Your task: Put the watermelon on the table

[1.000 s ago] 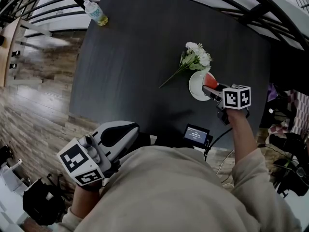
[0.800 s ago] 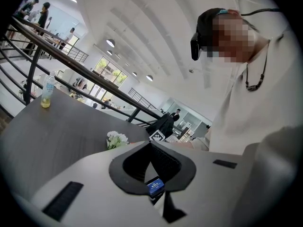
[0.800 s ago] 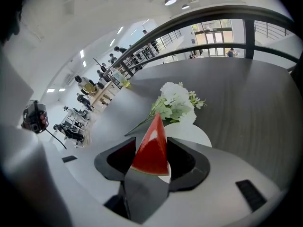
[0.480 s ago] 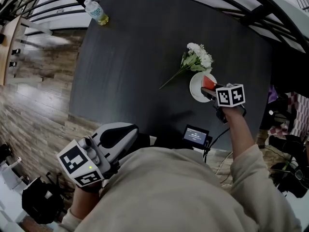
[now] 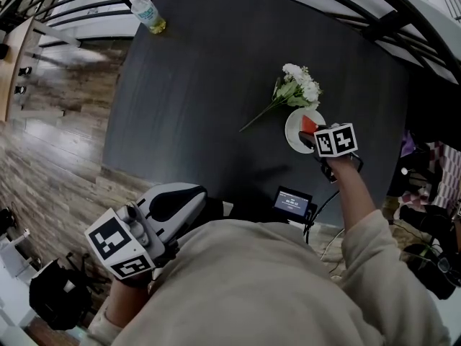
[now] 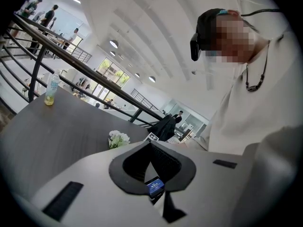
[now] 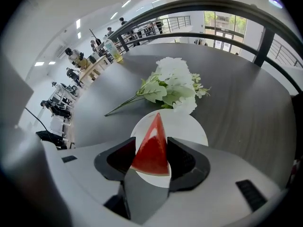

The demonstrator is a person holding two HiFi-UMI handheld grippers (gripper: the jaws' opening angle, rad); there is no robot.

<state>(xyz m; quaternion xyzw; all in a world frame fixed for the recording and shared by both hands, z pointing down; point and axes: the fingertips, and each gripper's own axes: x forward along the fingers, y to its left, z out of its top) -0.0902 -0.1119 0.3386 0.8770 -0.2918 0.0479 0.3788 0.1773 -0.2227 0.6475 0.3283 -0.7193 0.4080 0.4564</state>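
Note:
A red wedge of watermelon (image 7: 152, 148) with a thin rind stands point-up between the pads of my right gripper (image 7: 151, 156), which is shut on it. It sits over a small white plate (image 7: 189, 126) on the dark table (image 5: 202, 85). In the head view the same slice (image 5: 308, 124) shows at the plate (image 5: 294, 132) by the right gripper (image 5: 310, 137), near the table's right side. My left gripper (image 5: 173, 202) is held low by my body, off the table's near edge. In its own view the left gripper (image 6: 150, 163) is shut on nothing.
A bunch of white flowers (image 5: 297, 86) lies just beyond the plate, stem pointing left. A drink bottle (image 5: 149, 14) stands at the table's far left corner. A small device with a lit screen (image 5: 293, 202) hangs at the near edge. Black railings run behind the table.
My right gripper has shifted a little to the left with the watermelon slice, staying over the plate. The left gripper has kept its place.

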